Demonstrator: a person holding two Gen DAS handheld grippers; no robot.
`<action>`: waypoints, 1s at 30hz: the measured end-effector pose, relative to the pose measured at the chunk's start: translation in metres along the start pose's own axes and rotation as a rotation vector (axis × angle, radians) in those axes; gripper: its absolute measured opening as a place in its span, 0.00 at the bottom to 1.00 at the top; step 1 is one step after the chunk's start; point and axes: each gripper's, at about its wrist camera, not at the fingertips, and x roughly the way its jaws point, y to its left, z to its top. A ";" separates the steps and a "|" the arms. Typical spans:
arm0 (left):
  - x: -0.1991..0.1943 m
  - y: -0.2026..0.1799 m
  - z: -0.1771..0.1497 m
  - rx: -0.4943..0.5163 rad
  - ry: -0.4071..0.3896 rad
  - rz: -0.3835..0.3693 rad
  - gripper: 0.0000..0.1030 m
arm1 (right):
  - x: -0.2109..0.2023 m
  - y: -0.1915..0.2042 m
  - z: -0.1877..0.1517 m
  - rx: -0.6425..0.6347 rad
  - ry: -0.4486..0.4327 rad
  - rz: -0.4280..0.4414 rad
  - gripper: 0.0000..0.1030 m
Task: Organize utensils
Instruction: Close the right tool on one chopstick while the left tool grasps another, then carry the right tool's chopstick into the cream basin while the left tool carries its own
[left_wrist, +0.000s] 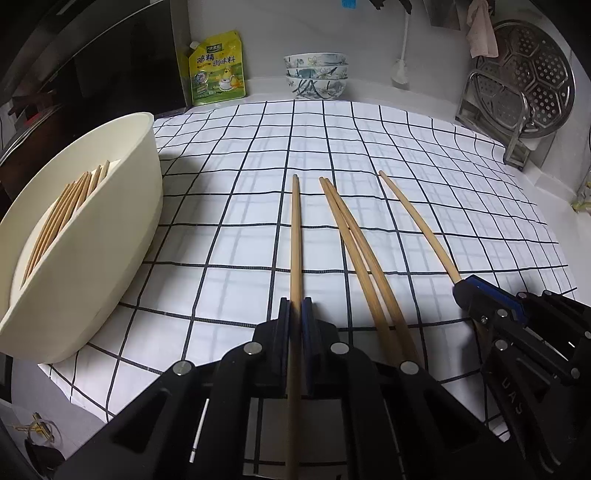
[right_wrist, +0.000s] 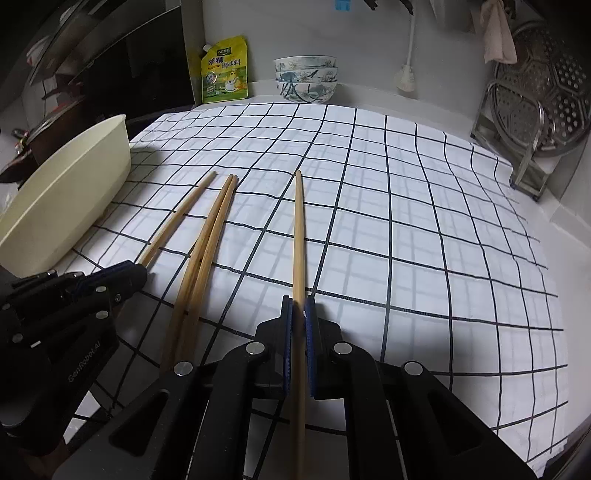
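Left gripper is clamped on one chopstick at lower centre. Right gripper is clamped on another chopstick. A loose pair lies between them on the checked cloth; tub at left holds more.

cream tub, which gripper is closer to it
Left. The left gripper, shut on a chopstick, is the nearer one to the cream tub. The right gripper holds another chopstick farther right, beyond the loose pair.
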 end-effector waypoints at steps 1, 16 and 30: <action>0.000 0.001 0.000 -0.003 0.003 -0.003 0.07 | 0.000 -0.002 0.000 0.008 0.002 0.008 0.06; -0.063 0.028 0.021 -0.030 -0.114 -0.055 0.07 | -0.047 0.002 0.021 0.116 -0.108 0.119 0.06; -0.126 0.159 0.052 -0.129 -0.264 0.057 0.07 | -0.056 0.113 0.098 0.019 -0.190 0.328 0.07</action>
